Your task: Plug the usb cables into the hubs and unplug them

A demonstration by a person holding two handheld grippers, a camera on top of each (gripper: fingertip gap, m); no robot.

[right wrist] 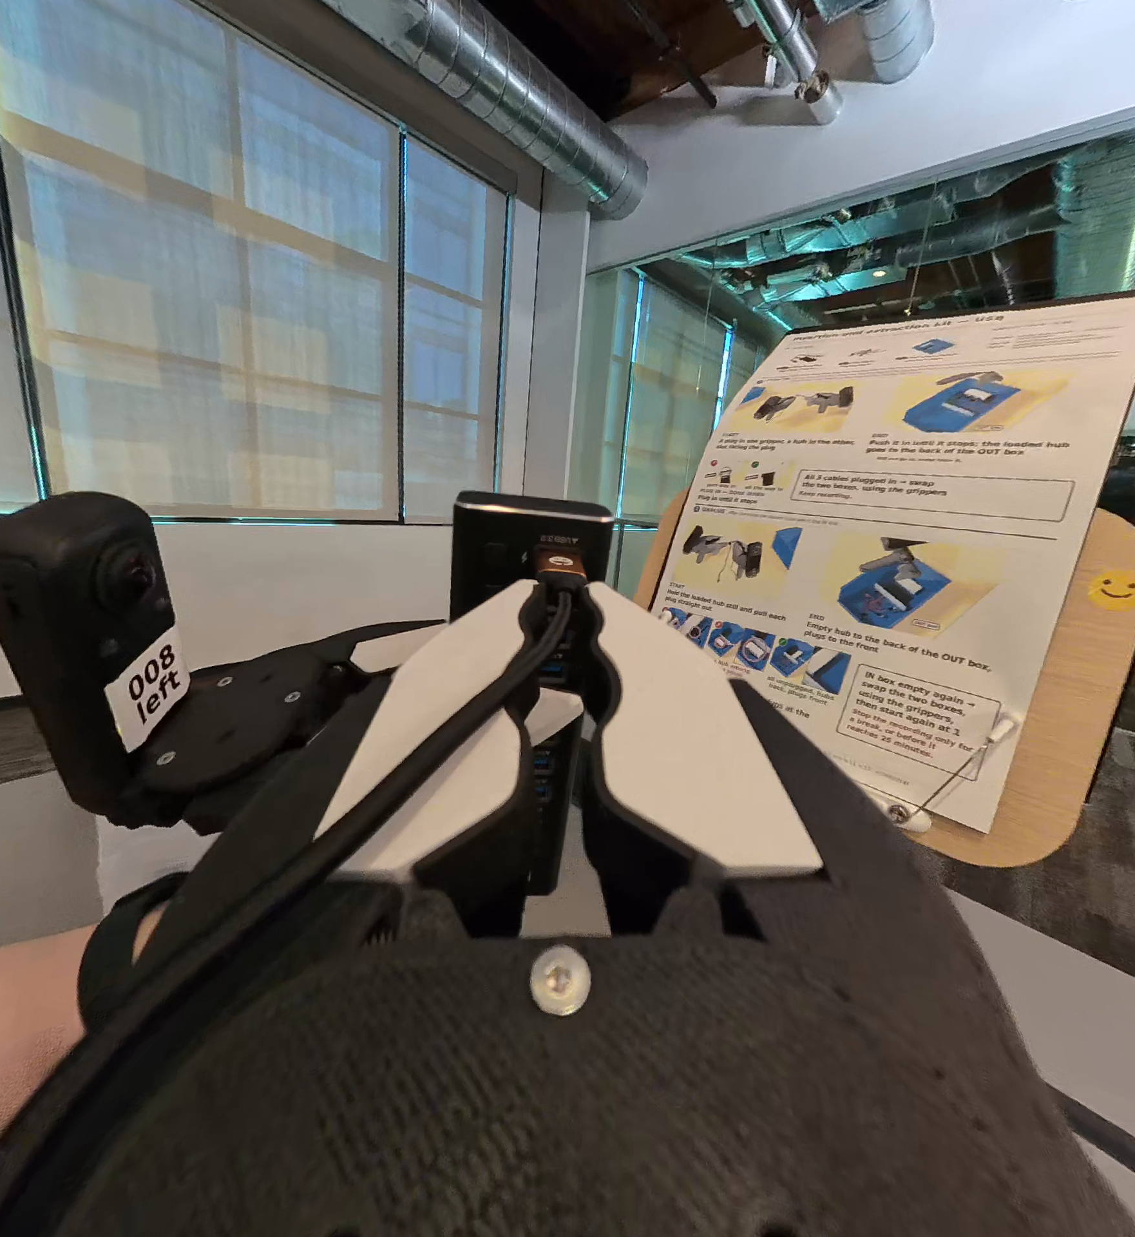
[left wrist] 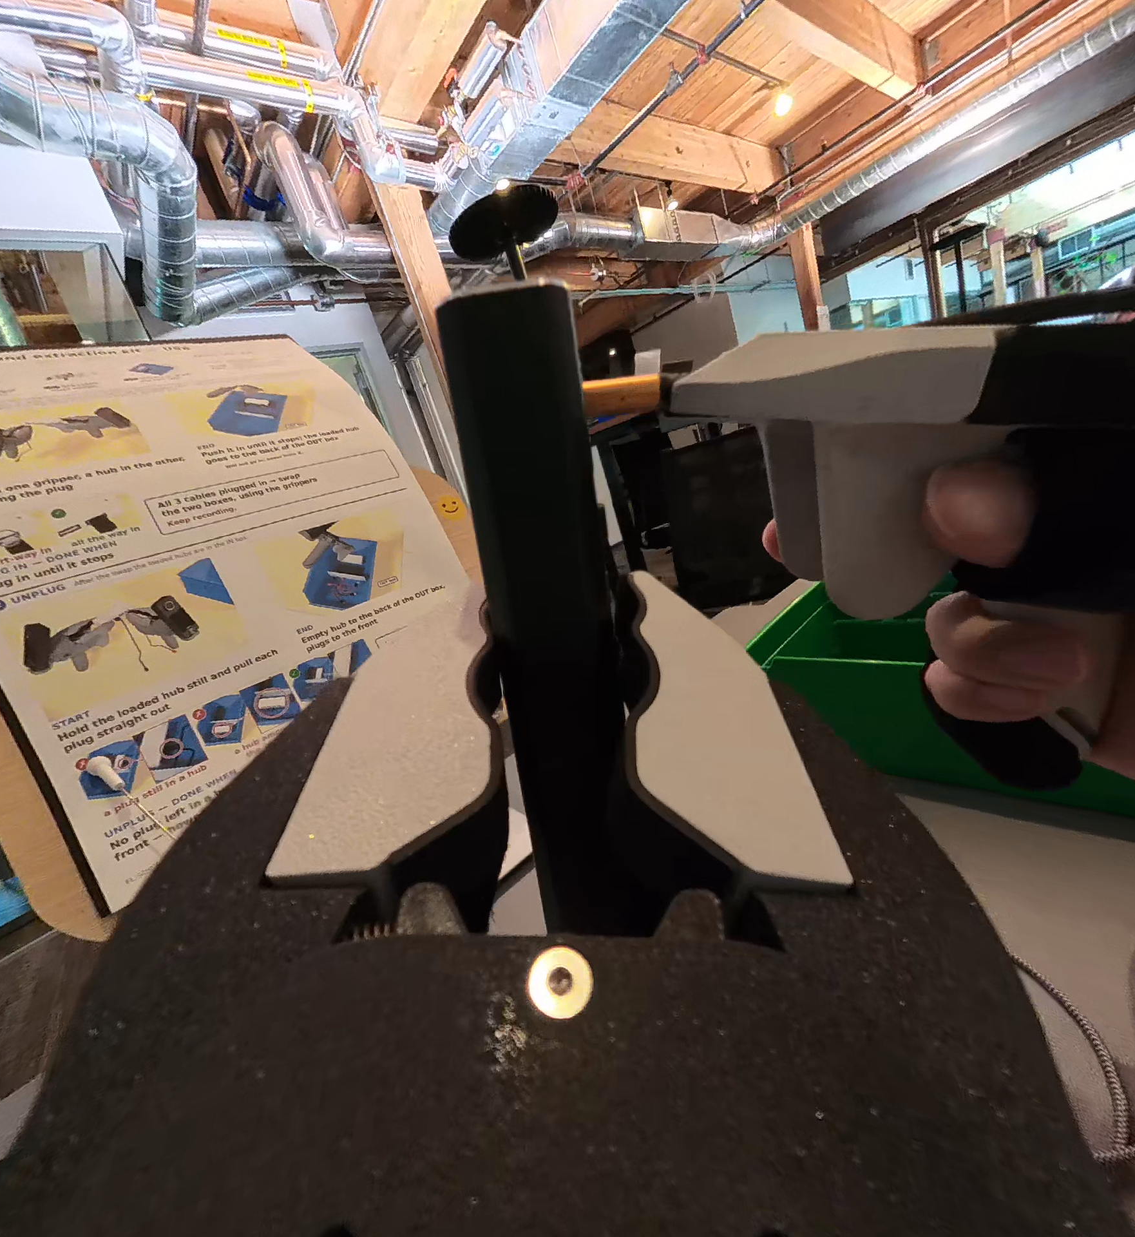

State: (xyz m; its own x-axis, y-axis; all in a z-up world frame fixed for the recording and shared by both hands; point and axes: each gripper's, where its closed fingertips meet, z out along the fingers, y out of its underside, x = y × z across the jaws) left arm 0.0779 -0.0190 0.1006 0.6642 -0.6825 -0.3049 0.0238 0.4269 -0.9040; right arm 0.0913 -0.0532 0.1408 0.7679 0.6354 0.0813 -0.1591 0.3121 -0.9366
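My left gripper (left wrist: 558, 602) is shut on a long black USB hub (left wrist: 518, 435) and holds it upright. My right gripper (left wrist: 675, 395) comes in from the right, shut on a copper-coloured USB plug (left wrist: 622, 393). The plug's front end meets the hub's side near the top, and no bare metal tip shows. In the right wrist view, my right gripper (right wrist: 557, 589) pinches the plug (right wrist: 557, 561) against the hub's port face (right wrist: 504, 529). The plug's black cable (right wrist: 417, 756) trails back over the left finger. The left gripper's camera (right wrist: 76, 602) sits at the left.
A printed instruction board (left wrist: 183, 569) leans on a wooden stand behind the hub and also shows in the right wrist view (right wrist: 886, 569). A green bin (left wrist: 886, 703) stands at the right. A braided cable (left wrist: 1100, 1071) lies on the grey table at the lower right. The grippers' ends are close to 6 cm from one another.
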